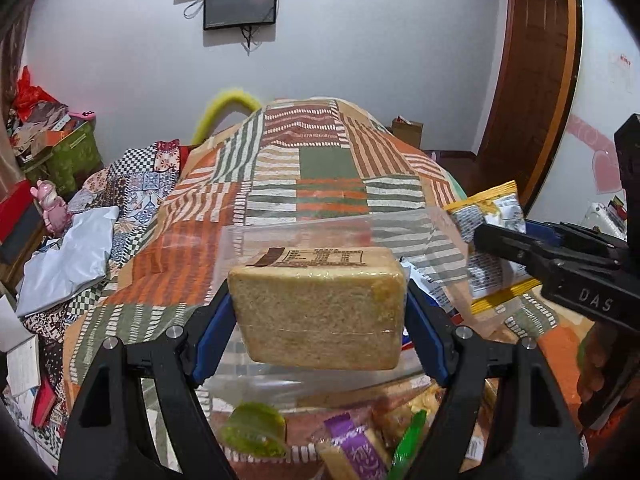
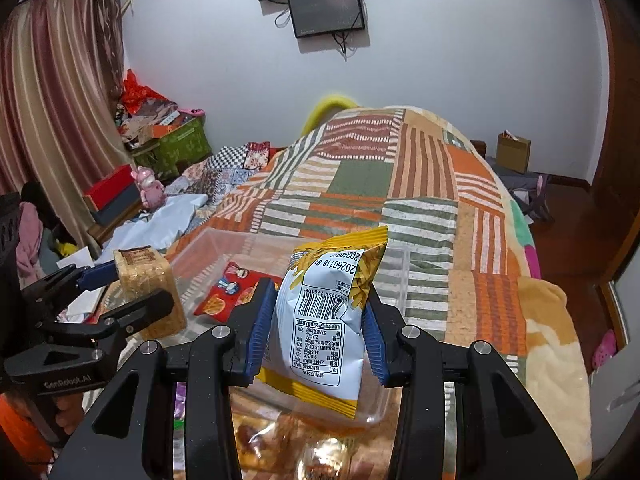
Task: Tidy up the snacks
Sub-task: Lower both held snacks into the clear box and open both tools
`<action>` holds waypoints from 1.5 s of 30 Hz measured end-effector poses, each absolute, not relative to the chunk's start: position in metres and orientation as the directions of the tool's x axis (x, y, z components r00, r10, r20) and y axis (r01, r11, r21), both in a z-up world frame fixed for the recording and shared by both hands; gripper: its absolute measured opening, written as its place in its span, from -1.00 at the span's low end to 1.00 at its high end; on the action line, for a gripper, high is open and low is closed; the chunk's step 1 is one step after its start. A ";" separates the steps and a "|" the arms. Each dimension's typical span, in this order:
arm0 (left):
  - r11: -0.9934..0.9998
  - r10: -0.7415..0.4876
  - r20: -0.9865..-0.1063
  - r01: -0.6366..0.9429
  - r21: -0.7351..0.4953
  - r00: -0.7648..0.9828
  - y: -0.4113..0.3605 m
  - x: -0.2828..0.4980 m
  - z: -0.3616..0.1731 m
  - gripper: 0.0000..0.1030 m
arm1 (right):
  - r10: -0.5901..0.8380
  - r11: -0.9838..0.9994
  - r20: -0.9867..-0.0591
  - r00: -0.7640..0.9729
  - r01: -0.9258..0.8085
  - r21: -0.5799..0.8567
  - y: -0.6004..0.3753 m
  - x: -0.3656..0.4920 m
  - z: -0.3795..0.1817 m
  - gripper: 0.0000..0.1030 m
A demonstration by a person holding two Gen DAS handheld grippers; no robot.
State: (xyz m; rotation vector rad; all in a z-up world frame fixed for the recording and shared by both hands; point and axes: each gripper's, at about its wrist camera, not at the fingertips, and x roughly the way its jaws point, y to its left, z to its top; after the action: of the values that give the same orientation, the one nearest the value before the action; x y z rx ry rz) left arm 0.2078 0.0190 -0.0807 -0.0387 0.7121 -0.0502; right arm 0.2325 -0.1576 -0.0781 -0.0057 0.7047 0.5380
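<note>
Both my grippers are loaded above the clear bin.
My left gripper (image 1: 318,312) clamps the wrapped cake block (image 1: 316,312); my right gripper (image 2: 316,328) pinches the yellow-and-white snack packet (image 2: 328,320), both over the clear bin (image 2: 396,280), which sits on the striped bedspread (image 2: 400,184).

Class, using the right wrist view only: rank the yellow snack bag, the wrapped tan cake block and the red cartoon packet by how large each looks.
1. yellow snack bag, largest, though nearest the camera.
2. wrapped tan cake block.
3. red cartoon packet, partly hidden, so its place below the block is unsure.
</note>
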 end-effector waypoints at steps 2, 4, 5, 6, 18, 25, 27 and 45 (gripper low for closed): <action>0.998 -0.063 -0.665 0.040 -0.051 0.744 0.016 0.214 -0.086 0.52 | 0.466 0.864 -0.627 0.625 -0.474 0.170 -0.155 0.237 -0.083 -0.25; 0.998 -0.062 -0.680 0.045 -0.043 0.731 0.013 0.221 -0.092 0.52 | 0.462 0.863 -0.638 0.616 -0.477 0.165 -0.151 0.241 -0.087 -0.25; 0.998 -0.060 -0.686 0.049 -0.036 0.725 0.012 0.223 -0.095 0.52 | 0.459 0.863 -0.643 0.613 -0.479 0.160 -0.148 0.242 -0.090 -0.25; 0.998 -0.056 -0.692 0.052 -0.027 0.720 0.010 0.227 -0.098 0.52 | 0.456 0.863 -0.648 0.611 -0.482 0.153 -0.146 0.243 -0.093 -0.25; 0.998 -0.043 -0.766 0.062 -0.004 0.642 0.005 0.247 -0.126 0.53 | 0.446 0.851 -0.700 0.557 -0.507 0.139 -0.137 0.253 -0.114 -0.25; 0.997 -0.081 -0.800 0.039 -0.072 0.595 0.013 0.250 -0.136 0.54 | 0.448 0.842 -0.719 0.531 -0.522 0.139 -0.134 0.250 -0.119 -0.24; 0.996 -0.086 -0.806 0.029 -0.085 0.586 0.014 0.250 -0.137 0.55 | 0.444 0.841 -0.727 0.524 -0.525 0.135 -0.133 0.249 -0.120 -0.24; 0.996 -0.077 -0.745 0.012 -0.092 0.662 0.021 0.197 -0.088 0.63 | 0.443 0.858 -0.670 0.596 -0.499 0.124 -0.158 0.216 -0.084 0.28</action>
State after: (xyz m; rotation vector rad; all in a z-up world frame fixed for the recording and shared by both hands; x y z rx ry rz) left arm 0.1971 0.0215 -0.0879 -0.0815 0.8455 -0.0501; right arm 0.2157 -0.1579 -0.0838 -0.0788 0.7552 0.5477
